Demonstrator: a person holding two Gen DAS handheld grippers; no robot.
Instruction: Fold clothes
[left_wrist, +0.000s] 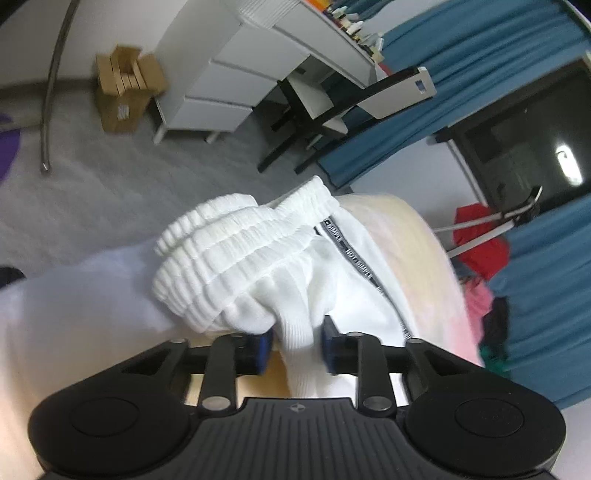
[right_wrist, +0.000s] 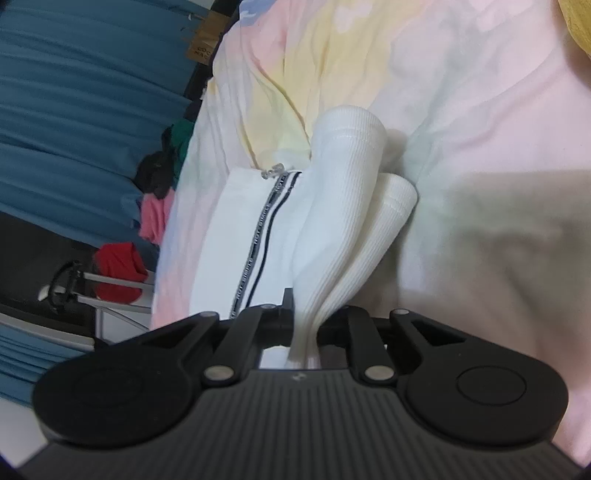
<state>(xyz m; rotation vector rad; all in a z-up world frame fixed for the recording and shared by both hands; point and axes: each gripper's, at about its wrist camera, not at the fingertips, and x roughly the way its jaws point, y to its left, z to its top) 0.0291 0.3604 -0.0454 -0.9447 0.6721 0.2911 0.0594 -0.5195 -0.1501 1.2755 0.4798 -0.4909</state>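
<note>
A white ribbed garment (left_wrist: 236, 258) with a gathered elastic waistband and a black-striped side tape (left_wrist: 354, 258) lies bunched on a pastel pink-and-yellow sheet (left_wrist: 424, 266). My left gripper (left_wrist: 297, 347) is open; a fold of the white fabric hangs between its blue pads (left_wrist: 264, 350), which stand apart from each other. In the right wrist view, the same garment (right_wrist: 343, 184) shows two ribbed hems and the striped tape (right_wrist: 258, 236). My right gripper (right_wrist: 304, 321) is shut on the gathered ribbed fabric, which runs up from its jaws over the sheet (right_wrist: 480, 92).
On the grey floor stand a cardboard box (left_wrist: 125, 92), a white drawer unit (left_wrist: 236, 74) and a black-and-white chair (left_wrist: 325, 107). Blue curtains (right_wrist: 74, 92) hang behind. A red cloth (right_wrist: 118, 273) drapes over a metal rack, and several dark, green and pink clothes (right_wrist: 155, 199) lie piled beside the bed.
</note>
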